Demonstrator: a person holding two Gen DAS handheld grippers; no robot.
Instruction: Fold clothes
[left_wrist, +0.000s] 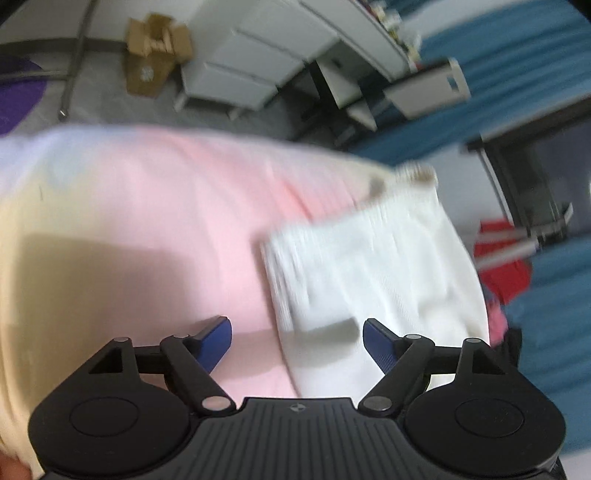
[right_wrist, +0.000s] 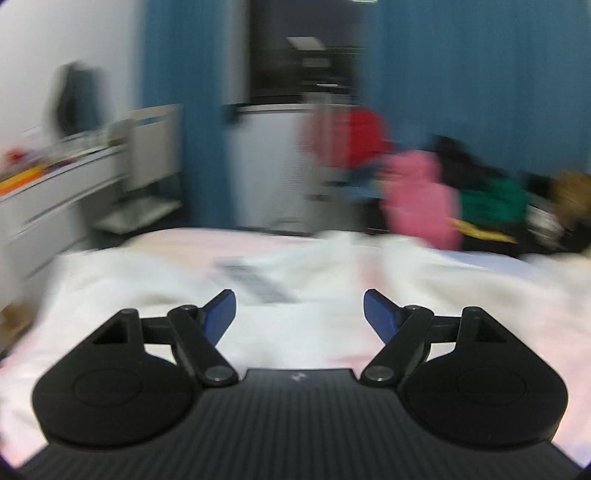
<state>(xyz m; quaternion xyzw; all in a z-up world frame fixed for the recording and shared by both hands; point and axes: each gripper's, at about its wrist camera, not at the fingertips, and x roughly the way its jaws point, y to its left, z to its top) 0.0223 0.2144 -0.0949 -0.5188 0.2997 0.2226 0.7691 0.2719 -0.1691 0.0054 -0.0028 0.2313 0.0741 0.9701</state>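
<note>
While the folded white ribbed garment (left_wrist: 373, 266) lies at the pink-sheeted bed's (left_wrist: 177, 206) edge, both the left gripper (left_wrist: 297, 334) and the right gripper (right_wrist: 299, 310) are spread empty, seemingly between garments, next needing another piece from the heap (right_wrist: 461, 199).

I see a brown cardboard box (left_wrist: 155, 51) lying open on the grey floor beside a white chest of drawers (left_wrist: 251, 62), with long blue curtains (right_wrist: 461, 74) behind.

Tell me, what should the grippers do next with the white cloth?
Probably reach for the next garment from the pile: the white cloth lies folded flat on the pink bed, and both the left gripper and right gripper are open and empty.
</note>
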